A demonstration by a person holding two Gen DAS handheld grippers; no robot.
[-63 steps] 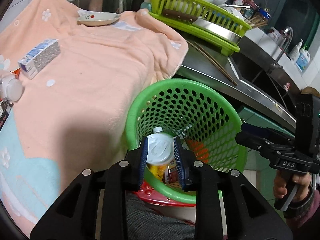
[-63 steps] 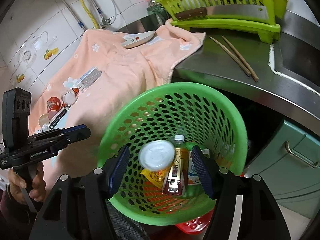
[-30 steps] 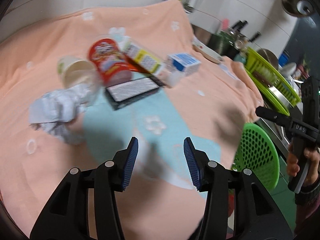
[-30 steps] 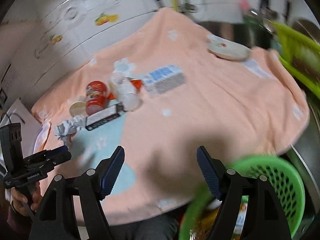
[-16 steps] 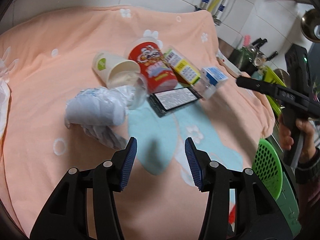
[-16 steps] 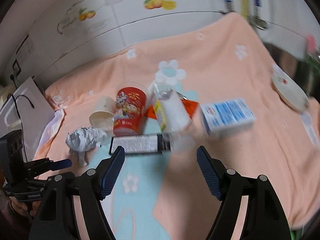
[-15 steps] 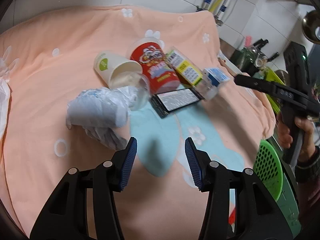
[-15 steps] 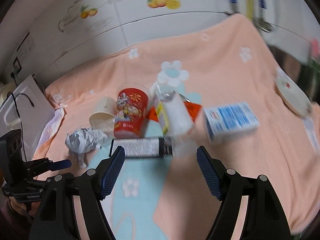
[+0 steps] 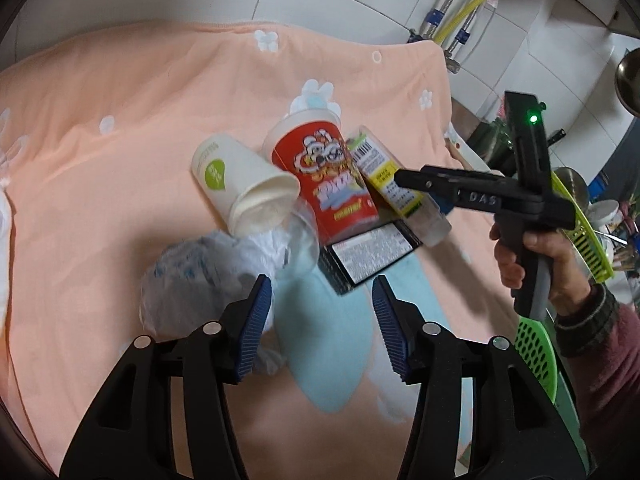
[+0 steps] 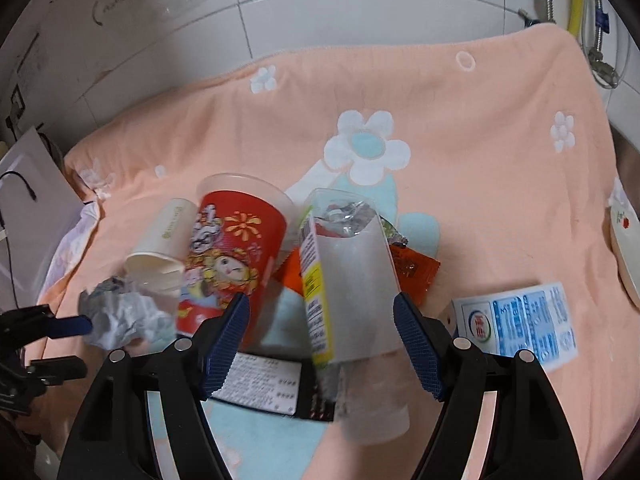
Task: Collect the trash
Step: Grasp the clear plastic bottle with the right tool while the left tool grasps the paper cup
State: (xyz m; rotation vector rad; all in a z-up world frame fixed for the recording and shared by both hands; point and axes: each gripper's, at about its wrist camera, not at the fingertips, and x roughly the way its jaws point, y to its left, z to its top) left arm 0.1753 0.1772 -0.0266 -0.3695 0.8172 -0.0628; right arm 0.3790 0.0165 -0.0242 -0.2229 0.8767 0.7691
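A pile of trash lies on the peach towel (image 9: 120,128): a cream paper cup (image 9: 240,188), a red snack cup (image 9: 324,184), a clear tube with a yellow label (image 10: 348,288), a black flat packet (image 9: 372,256), a crumpled white paper wad (image 9: 204,276) and a blue-white carton (image 10: 516,324). My left gripper (image 9: 322,324) is open and empty, just in front of the wad and the black packet. My right gripper (image 10: 320,344) is open and empty, its jaws on either side of the clear tube, above the black packet (image 10: 264,384). It also shows in the left wrist view (image 9: 416,184).
The green perforated basket (image 9: 536,352) sits low at the right beyond the towel's edge. A green dish rack (image 9: 580,232) stands at the far right. A white plate (image 10: 624,240) lies at the towel's right edge. A tiled wall (image 10: 320,20) runs behind.
Both grippers have come closer to the trash pile. My right gripper now straddles the clear tube. The left one has neared the paper wad.
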